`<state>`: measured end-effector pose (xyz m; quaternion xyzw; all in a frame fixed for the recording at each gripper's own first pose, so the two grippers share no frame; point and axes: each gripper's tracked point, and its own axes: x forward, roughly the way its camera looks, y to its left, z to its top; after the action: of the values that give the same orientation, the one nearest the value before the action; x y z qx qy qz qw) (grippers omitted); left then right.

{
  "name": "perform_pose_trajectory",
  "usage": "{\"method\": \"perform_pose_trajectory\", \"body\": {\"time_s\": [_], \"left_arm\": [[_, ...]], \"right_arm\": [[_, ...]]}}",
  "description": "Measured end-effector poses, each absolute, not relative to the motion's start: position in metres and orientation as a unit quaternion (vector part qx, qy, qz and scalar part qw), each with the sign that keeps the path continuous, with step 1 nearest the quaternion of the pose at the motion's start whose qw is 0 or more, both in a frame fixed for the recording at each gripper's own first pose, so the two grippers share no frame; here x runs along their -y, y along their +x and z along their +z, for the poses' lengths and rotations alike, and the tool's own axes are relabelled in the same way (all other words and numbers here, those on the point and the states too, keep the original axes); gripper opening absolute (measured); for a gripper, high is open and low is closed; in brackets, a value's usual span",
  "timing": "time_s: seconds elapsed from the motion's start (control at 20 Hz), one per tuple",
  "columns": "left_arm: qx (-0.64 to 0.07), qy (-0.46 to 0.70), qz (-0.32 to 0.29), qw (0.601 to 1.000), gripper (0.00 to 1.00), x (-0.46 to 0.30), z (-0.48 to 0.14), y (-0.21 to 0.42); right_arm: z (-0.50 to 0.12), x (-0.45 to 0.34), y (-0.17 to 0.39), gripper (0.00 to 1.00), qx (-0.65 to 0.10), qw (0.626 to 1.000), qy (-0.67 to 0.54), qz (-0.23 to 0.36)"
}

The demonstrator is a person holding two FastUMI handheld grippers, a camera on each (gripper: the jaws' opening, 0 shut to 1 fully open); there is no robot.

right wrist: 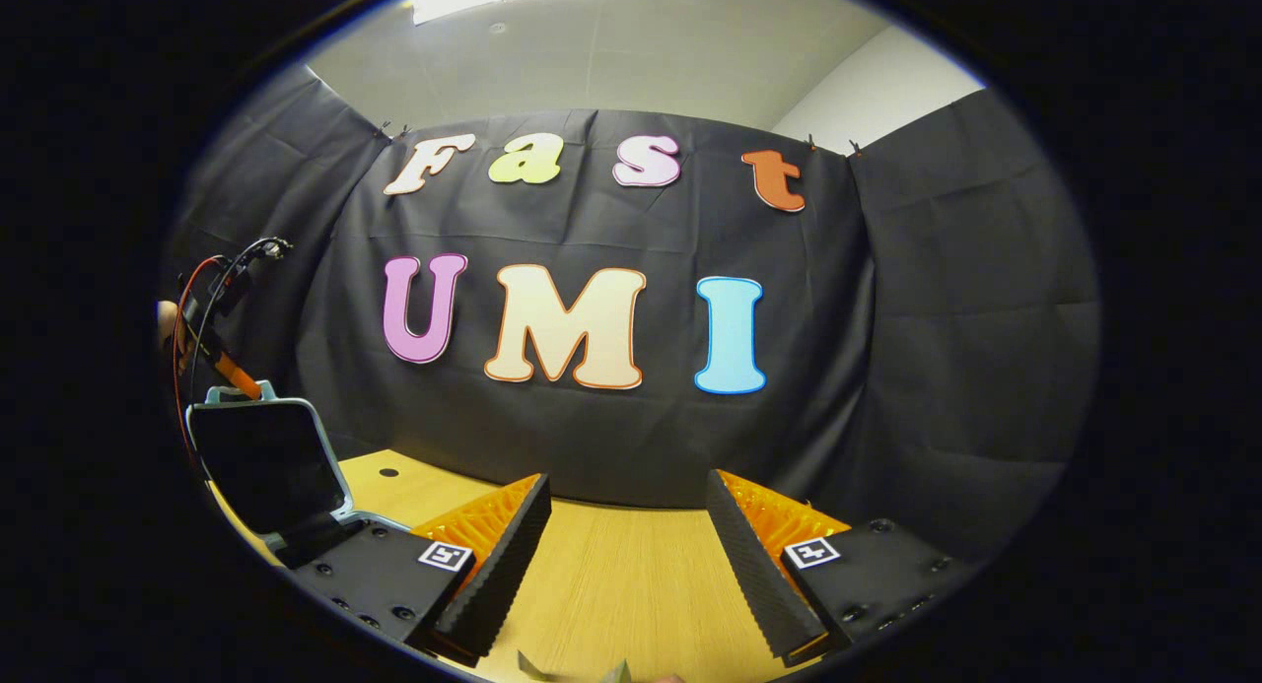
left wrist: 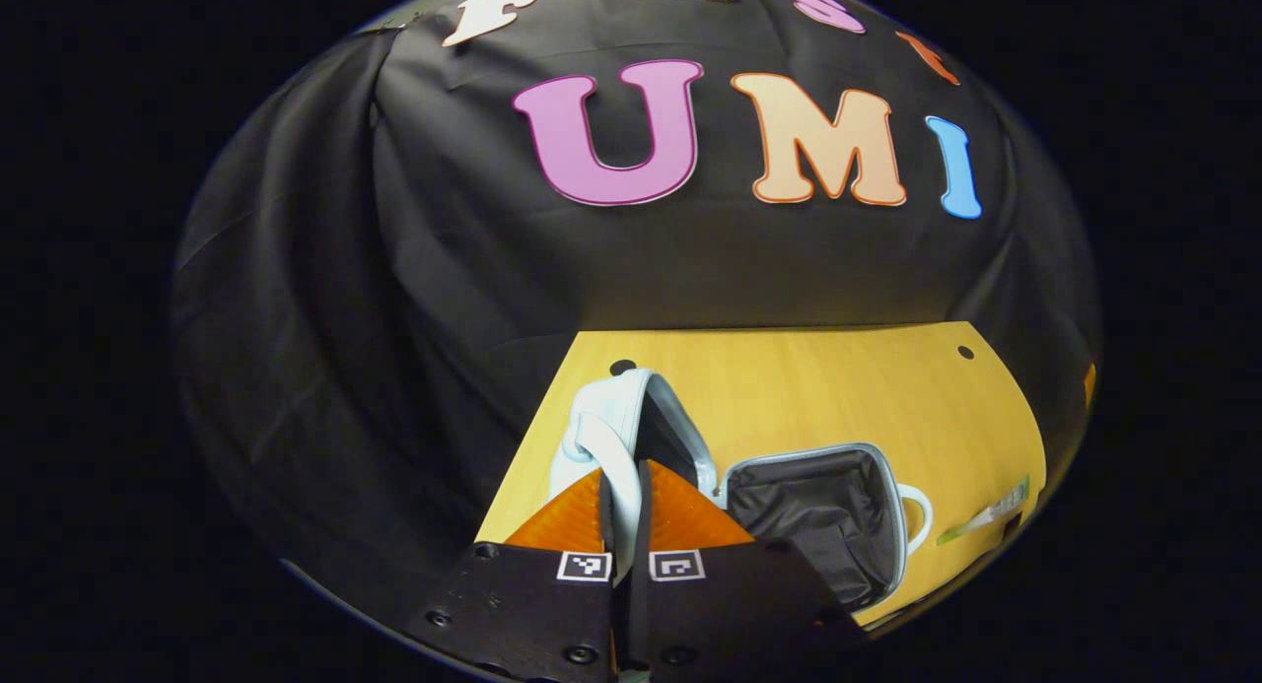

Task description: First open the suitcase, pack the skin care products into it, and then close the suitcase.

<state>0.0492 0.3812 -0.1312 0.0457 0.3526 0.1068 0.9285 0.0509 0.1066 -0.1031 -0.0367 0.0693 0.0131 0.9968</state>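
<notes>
The pale blue suitcase stands open on the wooden table [left wrist: 838, 387]. Its lid [left wrist: 631, 417] is raised nearly upright, and the base [left wrist: 818, 515] with black lining lies flat to the right of it. My left gripper [left wrist: 624, 511] is shut on the lid's pale handle strap, which shows between the orange fingers [left wrist: 567, 520]. A slim skin care tube [left wrist: 986, 513] lies on the table right of the base. In the right gripper view the raised lid [right wrist: 261, 466] is at far left with the left gripper [right wrist: 222, 358] at its top. My right gripper [right wrist: 626, 555] is open over bare table with nothing between its fingers.
The black cloth wall runs close behind the table's far edge [right wrist: 631, 506]. Two small holes [left wrist: 965, 352] mark the tabletop's back corners. A cable [right wrist: 197, 289] trails from the left gripper. A small pale object [right wrist: 567, 668] peeks in at the bottom of the right gripper view.
</notes>
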Motion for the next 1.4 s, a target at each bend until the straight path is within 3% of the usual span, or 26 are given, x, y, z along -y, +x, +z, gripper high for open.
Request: {"method": "perform_pose_trajectory", "body": {"time_s": [0.7, 0.85, 0.95, 1.2, 1.25, 1.3, 1.4], "left_arm": [[-0.387, 0.020, 0.199, 0.900, 0.00, -0.530, -0.209, 0.022], [-0.383, 0.041, 0.227, 0.895, 0.05, -0.550, -0.211, 0.016], [-0.344, 0.040, 0.227, 0.910, 0.13, -0.544, -0.196, 0.024], [-0.195, 0.018, 0.230, 0.953, 0.96, -0.486, -0.130, 0.044], [-0.161, 0.017, 0.229, 0.960, 0.95, -0.471, -0.114, 0.045], [-0.134, 0.018, 0.227, 0.965, 1.00, -0.455, -0.103, 0.044], [-0.102, 0.021, 0.218, 0.970, 0.94, -0.419, -0.083, 0.033]], "right_arm": [[-0.100, -0.154, 0.048, 0.98, -0.068, 0.996, -0.062, -0.008], [-0.094, -0.153, 0.050, 0.99, -0.062, 0.996, -0.067, -0.008], [-0.090, -0.148, 0.053, 0.99, -0.058, 0.996, -0.065, -0.011], [-0.078, -0.128, 0.061, 0.99, -0.048, 0.998, -0.043, -0.012], [-0.075, -0.123, 0.063, 0.99, -0.046, 0.998, -0.037, -0.011], [-0.071, -0.119, 0.064, 0.99, -0.042, 0.999, -0.030, -0.010], [-0.065, -0.109, 0.066, 0.98, -0.036, 0.999, -0.020, -0.006]]}}
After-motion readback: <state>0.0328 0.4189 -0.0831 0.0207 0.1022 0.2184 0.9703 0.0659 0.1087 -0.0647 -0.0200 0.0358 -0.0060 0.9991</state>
